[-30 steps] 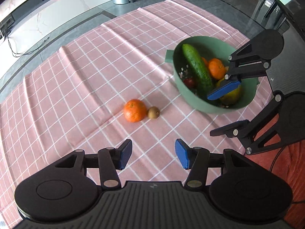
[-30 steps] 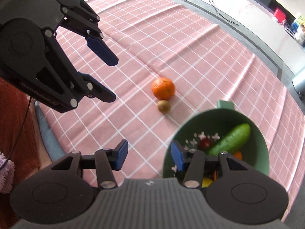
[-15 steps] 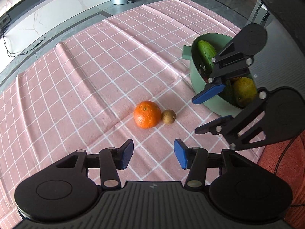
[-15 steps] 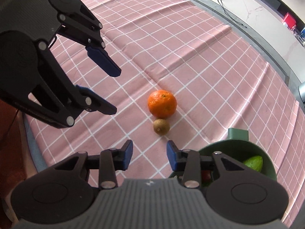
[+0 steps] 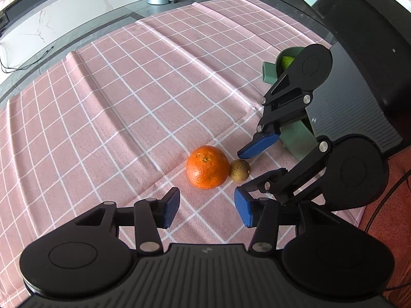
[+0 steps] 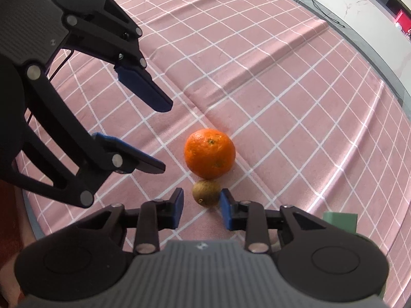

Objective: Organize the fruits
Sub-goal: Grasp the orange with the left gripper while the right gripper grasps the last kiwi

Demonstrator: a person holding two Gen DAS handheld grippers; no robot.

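Kiwi lies on the pink checked tablecloth, touching the orange. Right gripper has been closing, its 2 pads flanking the kiwi without pressing. Left gripper hangs half open, empty, near the orange.

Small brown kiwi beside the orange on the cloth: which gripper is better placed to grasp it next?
Right. The right gripper has just been closing, its jaws flanking the small brown kiwi; the left gripper faces the round orange.
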